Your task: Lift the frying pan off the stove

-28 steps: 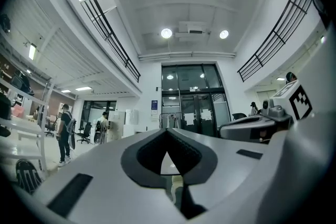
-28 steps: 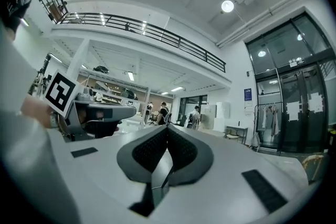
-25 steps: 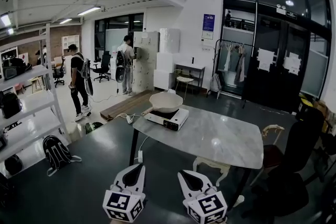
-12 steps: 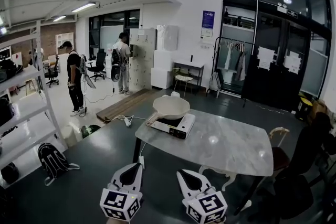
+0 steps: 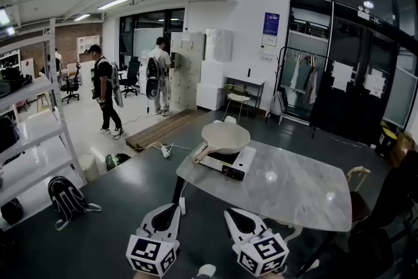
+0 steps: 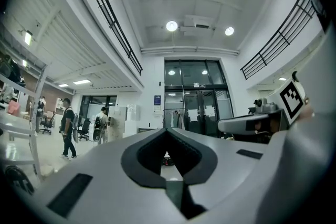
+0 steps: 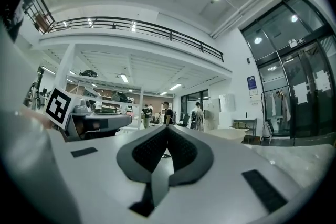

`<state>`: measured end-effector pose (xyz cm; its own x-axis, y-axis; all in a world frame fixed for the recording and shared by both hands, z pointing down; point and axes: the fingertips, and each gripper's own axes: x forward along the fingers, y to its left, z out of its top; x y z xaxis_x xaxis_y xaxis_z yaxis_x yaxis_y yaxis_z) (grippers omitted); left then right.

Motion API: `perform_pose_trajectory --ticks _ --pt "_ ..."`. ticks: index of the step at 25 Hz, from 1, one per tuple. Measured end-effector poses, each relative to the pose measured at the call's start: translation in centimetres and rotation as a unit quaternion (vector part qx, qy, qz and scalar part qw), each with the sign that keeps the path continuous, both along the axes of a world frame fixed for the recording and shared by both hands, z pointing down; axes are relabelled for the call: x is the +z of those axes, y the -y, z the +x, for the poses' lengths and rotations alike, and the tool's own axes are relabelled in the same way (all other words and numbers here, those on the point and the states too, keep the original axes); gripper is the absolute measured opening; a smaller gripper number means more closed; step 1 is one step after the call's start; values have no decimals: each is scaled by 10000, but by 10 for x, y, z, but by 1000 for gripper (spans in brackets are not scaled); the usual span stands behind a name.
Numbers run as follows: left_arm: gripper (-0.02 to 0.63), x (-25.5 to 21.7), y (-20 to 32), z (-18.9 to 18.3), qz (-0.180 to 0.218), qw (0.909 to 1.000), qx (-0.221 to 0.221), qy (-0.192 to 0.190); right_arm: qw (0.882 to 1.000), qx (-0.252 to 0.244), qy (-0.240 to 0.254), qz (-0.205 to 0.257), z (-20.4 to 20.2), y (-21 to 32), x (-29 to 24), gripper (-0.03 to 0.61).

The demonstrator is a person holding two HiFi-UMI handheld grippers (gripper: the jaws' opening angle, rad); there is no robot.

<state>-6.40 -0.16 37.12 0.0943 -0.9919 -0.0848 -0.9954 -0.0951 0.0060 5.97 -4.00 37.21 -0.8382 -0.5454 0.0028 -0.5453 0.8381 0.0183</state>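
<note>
A cream frying pan [image 5: 225, 136] sits on a white portable stove [image 5: 228, 163] at the far left corner of a marble table [image 5: 287, 187]; its handle points left toward the table edge. My left gripper [image 5: 168, 212] and right gripper [image 5: 235, 216] hang low at the bottom of the head view, well short of the table, both shut with nothing in them. In the right gripper view the pan [image 7: 227, 135] shows pale to the right of the shut jaws. The left gripper view shows a sliver of the stove [image 6: 167, 161] past its closed jaws.
Two people [image 5: 106, 96] with backpacks stand far left by lockers. White shelving [image 5: 32, 140] runs along the left, a black backpack [image 5: 68, 196] on the floor beside it. A cable and plug [image 5: 164, 150] lie on the floor near the table. A clothes rack [image 5: 297, 91] stands behind.
The view has shifted: the table with stove and pan has drifted right and slightly lower in frame. Both grippers stay shut at the bottom edge. The people on the left have shifted a little.
</note>
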Motion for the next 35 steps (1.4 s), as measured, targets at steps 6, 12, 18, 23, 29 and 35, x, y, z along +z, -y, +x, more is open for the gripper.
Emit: perform_pose_trajectory --ticks 6,12,18,23,29,35 --pt "11 7 55 -32 -8 10000 -27 5 9995 -229 153 -181 -37 50 13 25" --pt "11 19 128 -66 -64 10000 51 1 9997 -95 32 -228 -74 119 30 25" --pt "11 25 197 -93 -295 9993 240 -41 9989 49 54 -470 -100 190 35 25" --pt "11 38 253 -101 -623 9958 572 -342 9962 144 142 -842 -106 243 49 25" --pt "11 61 293 -114 -1080 9877 1041 -444 9886 33 336 -1466 -123 284 73 26" --pt "12 82 305 -113 -1452 9764 1457 -664 9760 -30 508 -2115 -125 303 96 26"
